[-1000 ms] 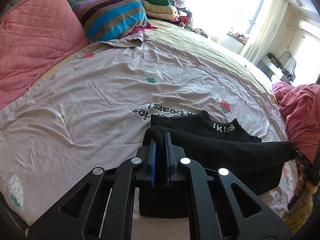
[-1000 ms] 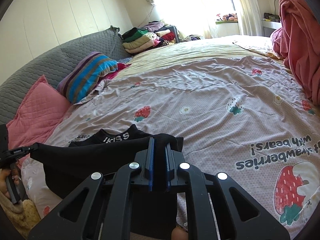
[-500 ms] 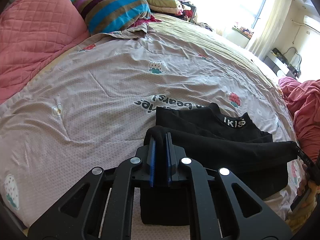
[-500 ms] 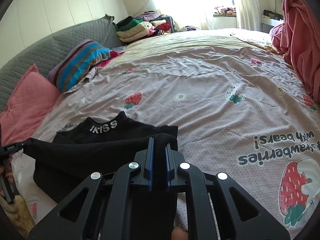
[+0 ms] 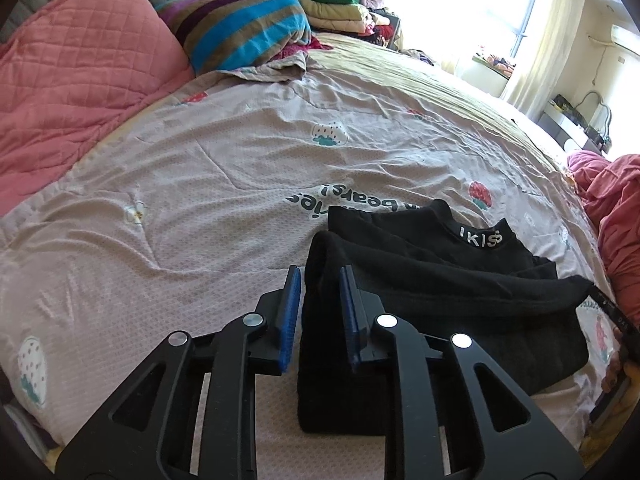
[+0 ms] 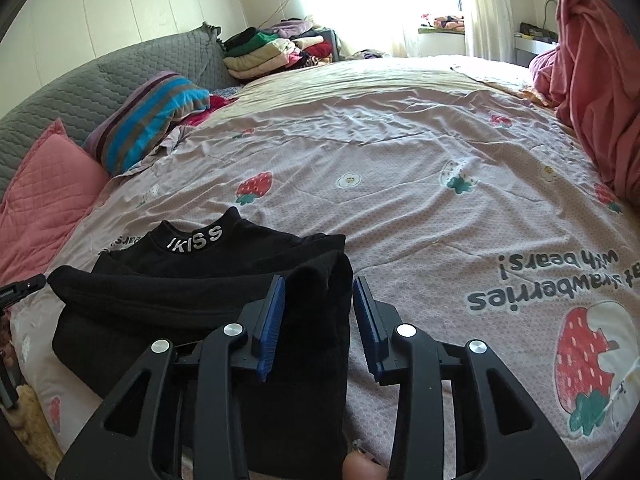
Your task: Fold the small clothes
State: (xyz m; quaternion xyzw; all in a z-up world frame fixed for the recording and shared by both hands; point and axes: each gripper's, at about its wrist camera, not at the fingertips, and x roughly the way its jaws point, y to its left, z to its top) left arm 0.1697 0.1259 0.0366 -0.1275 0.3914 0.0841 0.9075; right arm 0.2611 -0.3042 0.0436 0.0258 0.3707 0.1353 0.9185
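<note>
- Looking along the left tool (image 5: 318, 312), one black garment (image 5: 440, 300) lies on the bed's strawberry-print sheet (image 5: 200, 200), its lower part folded up toward the collar lettered "IKISS".
- Two pillows sit at the far left: one pink pillow (image 5: 72, 88) and one striped pillow (image 5: 240, 36), with one stack of folded clothes (image 5: 336, 8) behind them.
- Left tool: blue pads spread apart, the fold's left corner standing between them; the right pad looks to be against the cloth, the left pad just clear of it.
- Wide bare sheet stretches left and ahead of the garment; a pink blanket (image 5: 616, 216) crowds the right edge.
- From the right tool (image 6: 318, 316), the same single garment (image 6: 200, 280) fills the lower left, collar farthest away.
- Right tool: pads spread, the fold's right corner between them; the left pad is touching or nearly touching the cloth, the right pad apart from it.
- Open sheet (image 6: 440, 184) runs ahead and right up to the pink blanket (image 6: 592, 80).
</note>
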